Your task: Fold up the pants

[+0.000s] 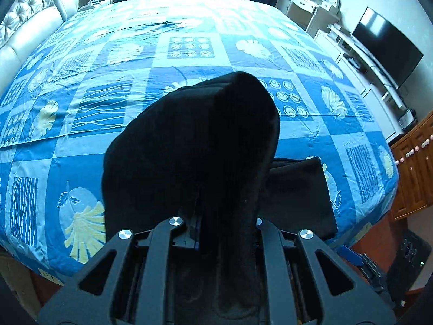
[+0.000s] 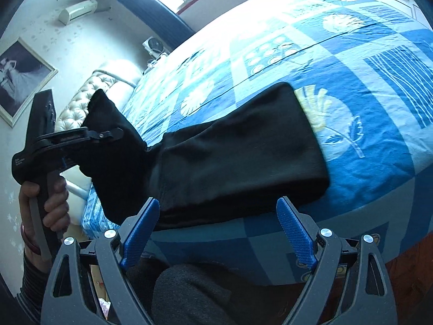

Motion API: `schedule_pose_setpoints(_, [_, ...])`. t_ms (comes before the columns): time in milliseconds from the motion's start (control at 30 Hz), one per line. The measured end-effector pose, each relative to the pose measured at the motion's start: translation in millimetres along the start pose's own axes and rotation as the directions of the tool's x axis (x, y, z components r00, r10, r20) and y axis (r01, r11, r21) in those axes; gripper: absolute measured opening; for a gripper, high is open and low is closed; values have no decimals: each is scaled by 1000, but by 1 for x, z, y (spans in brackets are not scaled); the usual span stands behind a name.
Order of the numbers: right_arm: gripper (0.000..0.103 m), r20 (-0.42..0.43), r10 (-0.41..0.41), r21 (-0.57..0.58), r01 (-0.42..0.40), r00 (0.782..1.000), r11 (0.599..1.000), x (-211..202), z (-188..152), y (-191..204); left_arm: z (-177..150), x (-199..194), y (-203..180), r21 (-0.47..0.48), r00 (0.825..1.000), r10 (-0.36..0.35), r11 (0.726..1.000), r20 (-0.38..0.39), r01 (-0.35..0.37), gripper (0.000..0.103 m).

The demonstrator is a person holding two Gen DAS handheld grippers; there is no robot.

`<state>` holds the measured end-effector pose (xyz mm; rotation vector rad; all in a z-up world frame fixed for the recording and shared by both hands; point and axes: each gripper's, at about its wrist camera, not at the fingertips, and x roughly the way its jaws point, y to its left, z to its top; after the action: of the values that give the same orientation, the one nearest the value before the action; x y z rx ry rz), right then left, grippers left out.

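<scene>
My left gripper point(image 2: 108, 135) pinches the black pants point(image 2: 230, 149) tight. My right gripper point(image 2: 219, 230) is wide open, holding nothing. I should lay the lifted end flat over the rest.

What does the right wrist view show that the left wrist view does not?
Only the right wrist view: the hand holding the left gripper, shut on a raised end of the pants; the right gripper open, its blue fingers empty; a framed picture.

Only the left wrist view: a TV and a dresser.

Both: the black pants on the blue bedspread.
</scene>
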<state>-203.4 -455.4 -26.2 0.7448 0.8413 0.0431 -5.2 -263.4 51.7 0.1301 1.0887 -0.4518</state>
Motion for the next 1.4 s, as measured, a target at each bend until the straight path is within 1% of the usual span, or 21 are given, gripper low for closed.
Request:
schedule_pose_setpoints(67, [87,13,-1,21,1,1000,1000,-5,1,-10,-1,13,-17,13,1000,28,1000,-9,-28,14])
schedule_pose_setpoints(133, [87,23,-4,42,3,1000,999,-9,1,-20,-2,25,-34,31,997,72,997,-11,-72,14])
schedule_pose_setpoints(267, [87,34,-3,82,0,999,997,-14,2,-37,-7,46,-63,75,986,164,984,5,-164,14])
schedule_pose_setpoints(333, [87,37,-4,101,0,999,995,-16,1,-45,-10,55,-74,88,982,189,978,5,-189,14])
schedule_pose_setpoints(500, [87,40,10,153,-16,999,988,-20,-1,-65,-20,75,-103,144,973,233,962,7,-231,14])
schedule_pose_setpoints(667, [87,51,10,185,-19,999,983,-25,-3,-79,-30,95,-125,195,957,290,938,16,-287,14])
schedule_pose_setpoints(733, [87,56,11,196,-22,998,980,-28,-5,-84,-34,102,-129,212,948,317,925,25,-315,14])
schedule_pose_setpoints(833, [87,57,14,208,-26,998,978,-29,-6,-91,-38,108,-134,225,940,340,914,36,-339,14])
schedule_pose_setpoints(1067, [87,59,14,218,-27,998,975,-32,-9,-96,-44,114,-142,241,925,375,894,60,-378,15])
schedule_pose_setpoints(1133, [87,63,10,215,-23,998,976,-36,-10,-95,-46,115,-144,249,925,375,891,66,-379,19])
schedule_pose_setpoints(1167, [87,64,6,215,-20,998,976,-36,-9,-95,-47,115,-144,248,928,368,895,64,-372,24])
schedule_pose_setpoints(1200, [87,65,2,215,-16,998,976,-37,-8,-95,-47,115,-144,239,931,361,900,63,-365,33])
schedule_pose_setpoints(1233, [87,66,-2,215,-12,998,977,-38,-8,-95,-48,115,-145,235,937,345,907,59,-349,40])
schedule_pose_setpoints(1267, [87,67,-10,213,-5,998,977,-39,-8,-95,-49,113,-147,230,945,323,917,53,-327,53])
schedule_pose_setpoints(1300, [87,69,-14,210,-1,998,978,-40,-8,-94,-51,111,-148,224,951,305,925,51,-308,60])
schedule_pose_setpoints(1333, [87,72,-20,204,5,997,979,-42,-8,-93,-53,108,-149,217,959,278,934,52,-282,63])
schedule_pose_setpoints(1367, [87,74,-26,200,11,997,980,-43,-7,-92,-55,104,-150,212,968,245,945,50,-250,68])
schedule_pose_setpoints(1400, [87,74,-30,198,15,997,980,-46,-7,-91,-57,98,-150,204,978,203,957,47,-208,72])
